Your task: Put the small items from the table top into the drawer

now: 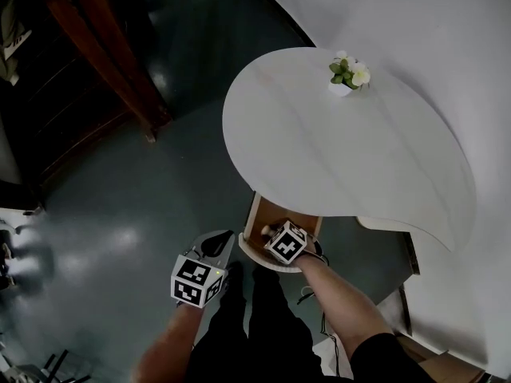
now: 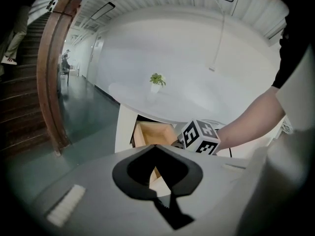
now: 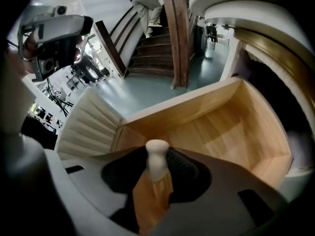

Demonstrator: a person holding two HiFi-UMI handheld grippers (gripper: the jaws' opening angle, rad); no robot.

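The wooden drawer (image 1: 257, 214) stands pulled out under the white table (image 1: 319, 150). My right gripper (image 1: 278, 238) is down inside the drawer (image 3: 231, 127). A small item with a white knob top and an orange body (image 3: 153, 195) stands between the jaws of the right gripper (image 3: 157, 151). It leans at the right jaw, and the left jaw stands apart from it. My left gripper (image 1: 217, 244) hangs left of the drawer, over the floor. In its own view the left gripper (image 2: 155, 146) has its tips together, with nothing between them. A small potted plant (image 1: 349, 76) is the only thing I see on the table top.
A dark wooden stair rail (image 1: 104, 62) rises at the far left across the dark floor. A white curved wall (image 1: 447, 46) lies beyond the table. Cables (image 1: 319, 313) lie on the floor by the person's legs. Stairs (image 3: 157, 48) show past the drawer's front.
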